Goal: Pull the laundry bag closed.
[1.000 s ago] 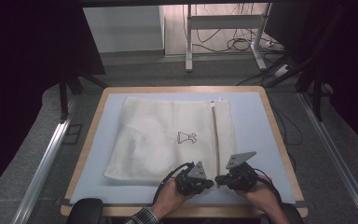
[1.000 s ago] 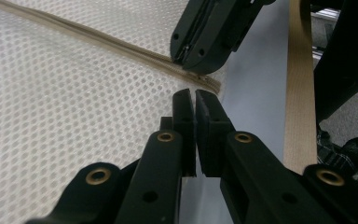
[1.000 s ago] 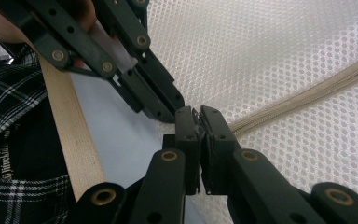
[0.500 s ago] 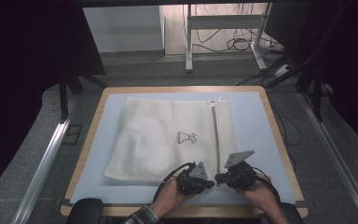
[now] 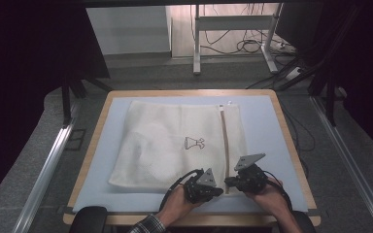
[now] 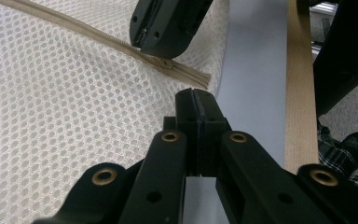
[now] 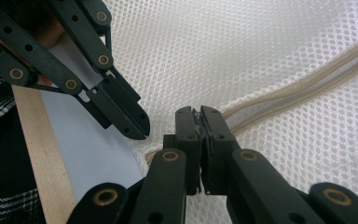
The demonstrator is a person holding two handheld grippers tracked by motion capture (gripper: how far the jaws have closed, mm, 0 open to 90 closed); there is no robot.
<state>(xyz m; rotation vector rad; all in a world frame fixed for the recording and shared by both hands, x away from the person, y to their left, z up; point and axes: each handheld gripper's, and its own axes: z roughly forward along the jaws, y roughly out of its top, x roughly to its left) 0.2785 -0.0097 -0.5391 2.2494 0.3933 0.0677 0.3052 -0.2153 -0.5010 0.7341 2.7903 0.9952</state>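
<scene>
Got both of my grippers down at the near edge of the white mesh laundry bag (image 5: 175, 145), right where its beige zipper (image 5: 225, 141) ends. My left gripper (image 5: 217, 191) has its jaws pressed together; in the left gripper view they sit just short of the zipper's end, over the bag's corner, and I can't tell if any mesh is caught between them. My right gripper (image 5: 229, 181) is just beside it, tips nearly touching the left one's. Its jaws are together too, sitting right on the zipper line (image 7: 279, 100), maybe pinching the slider, but I can't really make that out.

Room-wise: the bag lies flat on a light blue mat (image 5: 267, 126), which covers a wooden table (image 5: 285, 131). To my right gripper's outer side there's a bare strip of mat before the wood edge. Ahead of both grippers the zipper runs straight away from me to the bag's far edge. Behind my hands, the table's near edge is close.
</scene>
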